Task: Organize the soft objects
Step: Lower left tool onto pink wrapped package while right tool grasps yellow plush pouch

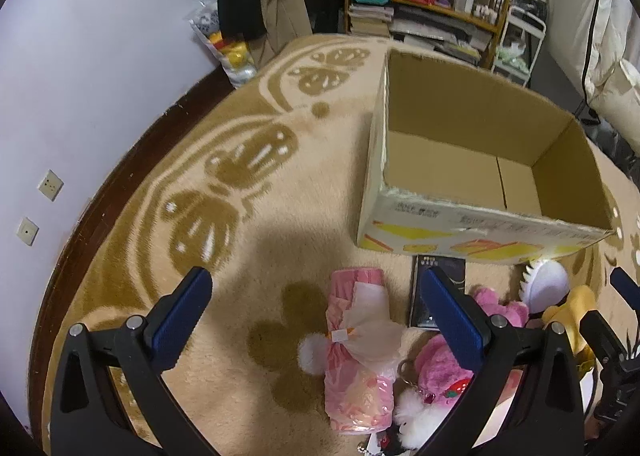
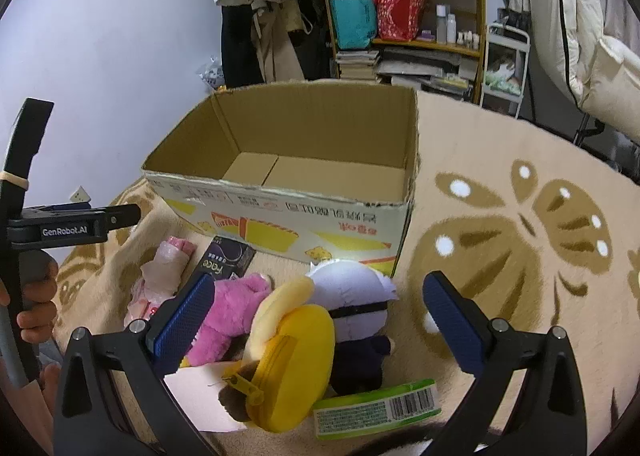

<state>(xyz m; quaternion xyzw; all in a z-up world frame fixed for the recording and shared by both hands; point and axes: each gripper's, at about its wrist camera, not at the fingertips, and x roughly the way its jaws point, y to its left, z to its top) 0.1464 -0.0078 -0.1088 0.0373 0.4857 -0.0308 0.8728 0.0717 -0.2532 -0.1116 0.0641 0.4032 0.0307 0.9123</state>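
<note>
Left wrist view: the left gripper (image 1: 316, 316) hangs released, jaws spread wide and holding nothing, over a pink plastic-wrapped soft bundle (image 1: 358, 352) at lower centre, probably lined up to take it. The open brown cardboard box (image 1: 476, 232) sits bare inside at right of centre on the beige butterfly-patterned carpet (image 1: 248, 160), likely waiting as the bin. Right wrist view: the right gripper (image 2: 316, 316) is likewise spread and empty, hovering above the heap at lower centre, where a round yellow zip pouch (image 2: 296, 364), a pink plush toy (image 2: 234, 308) and a white-headed plush doll in dark clothes (image 2: 352, 296) lie touching just before the box, so each lift should be short.
</note>
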